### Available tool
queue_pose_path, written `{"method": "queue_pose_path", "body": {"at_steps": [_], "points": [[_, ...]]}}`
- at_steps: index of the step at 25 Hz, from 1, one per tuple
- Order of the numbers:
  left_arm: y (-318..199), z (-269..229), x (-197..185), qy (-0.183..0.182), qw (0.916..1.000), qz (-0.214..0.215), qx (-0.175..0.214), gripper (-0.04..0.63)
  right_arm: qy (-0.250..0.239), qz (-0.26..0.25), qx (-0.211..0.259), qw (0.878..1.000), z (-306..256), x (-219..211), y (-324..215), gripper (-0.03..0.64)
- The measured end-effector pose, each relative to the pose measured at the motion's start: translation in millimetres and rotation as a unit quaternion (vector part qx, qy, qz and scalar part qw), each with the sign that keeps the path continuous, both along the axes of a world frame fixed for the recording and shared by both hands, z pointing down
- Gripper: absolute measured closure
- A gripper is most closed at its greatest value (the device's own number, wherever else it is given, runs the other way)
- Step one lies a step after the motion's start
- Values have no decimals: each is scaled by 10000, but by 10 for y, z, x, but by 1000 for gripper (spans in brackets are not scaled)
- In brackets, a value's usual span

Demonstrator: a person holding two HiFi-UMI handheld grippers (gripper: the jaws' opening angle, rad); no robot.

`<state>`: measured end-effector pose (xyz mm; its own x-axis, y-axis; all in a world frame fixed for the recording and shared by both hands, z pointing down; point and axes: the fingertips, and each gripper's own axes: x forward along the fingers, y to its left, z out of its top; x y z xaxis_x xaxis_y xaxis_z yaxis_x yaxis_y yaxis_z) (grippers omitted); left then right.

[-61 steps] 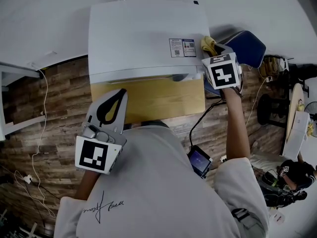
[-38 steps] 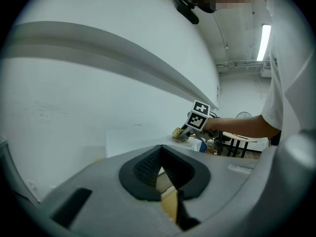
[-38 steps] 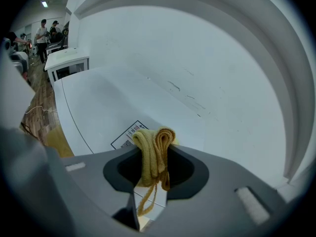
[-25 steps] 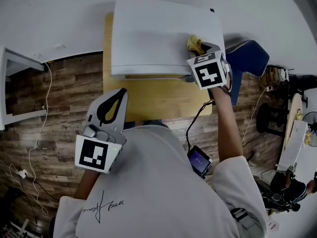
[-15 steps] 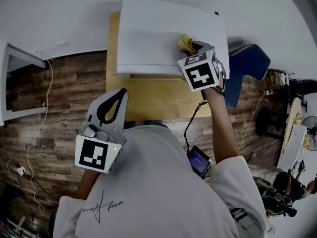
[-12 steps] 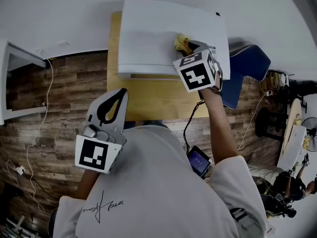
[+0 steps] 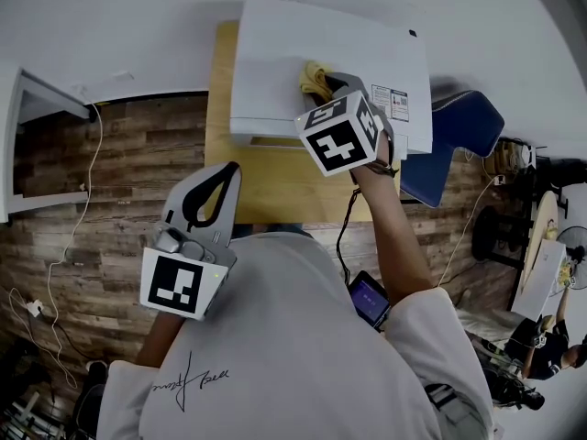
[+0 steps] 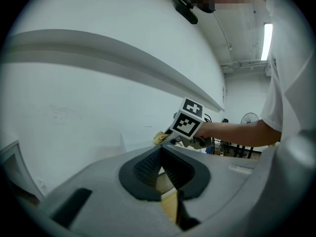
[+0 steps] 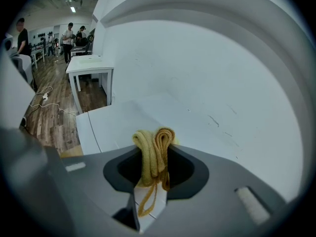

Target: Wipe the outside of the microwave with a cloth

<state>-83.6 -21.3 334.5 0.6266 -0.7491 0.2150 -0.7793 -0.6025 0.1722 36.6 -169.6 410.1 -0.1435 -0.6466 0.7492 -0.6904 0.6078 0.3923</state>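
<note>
The white microwave (image 7: 330,58) stands on a small wooden table (image 7: 275,181) against the wall. My right gripper (image 7: 319,82) is shut on a bunched yellow cloth (image 7: 313,74) that rests on the microwave's top, left of the middle. In the right gripper view the cloth (image 9: 153,149) fills the jaws, with the microwave top (image 9: 113,122) beyond it. My left gripper (image 7: 228,170) hangs in front of the table, left of the microwave, shut and empty. The left gripper view shows the closed jaws of the left gripper (image 8: 160,154) and, beyond them, the cloth (image 8: 160,138).
A blue chair (image 7: 449,140) stands right of the table. A white table (image 7: 37,108) sits at the left, with cables (image 7: 69,264) trailing on the wooden floor. A small device with a lit screen (image 7: 370,299) hangs at the person's waist. People stand far off in the room (image 9: 66,38).
The right gripper has carried the cloth leftward over the microwave's top, from its right edge to left of the middle. The left gripper has stayed where it was.
</note>
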Motion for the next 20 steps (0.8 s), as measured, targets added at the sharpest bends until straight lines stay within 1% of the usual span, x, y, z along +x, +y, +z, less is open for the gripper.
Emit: {"method": "queue_pose_path", "body": {"at_steps": [8, 14, 16, 18, 20], "points": [[-35, 13, -45, 8, 10000, -67, -4, 606, -129, -353, -14, 9993, 9, -409, -26, 495], [-72, -1, -102, -1, 9998, -204, 16, 606, -336, -715, -53, 9969, 6, -781, -8, 495], [-88, -4, -127, -11, 9997, -262, -1, 606, -525, -839, -112, 9950, 2, -901, 9, 495], [-109, -19, -148, -16, 9995, -308, -4, 606, -830, -978, -223, 9915, -17, -1015, 37, 495], [-129, -35, -171, -9, 9994, -358, 2, 606, -1390, -1138, -340, 9832, -90, -1130, 77, 495]]}}
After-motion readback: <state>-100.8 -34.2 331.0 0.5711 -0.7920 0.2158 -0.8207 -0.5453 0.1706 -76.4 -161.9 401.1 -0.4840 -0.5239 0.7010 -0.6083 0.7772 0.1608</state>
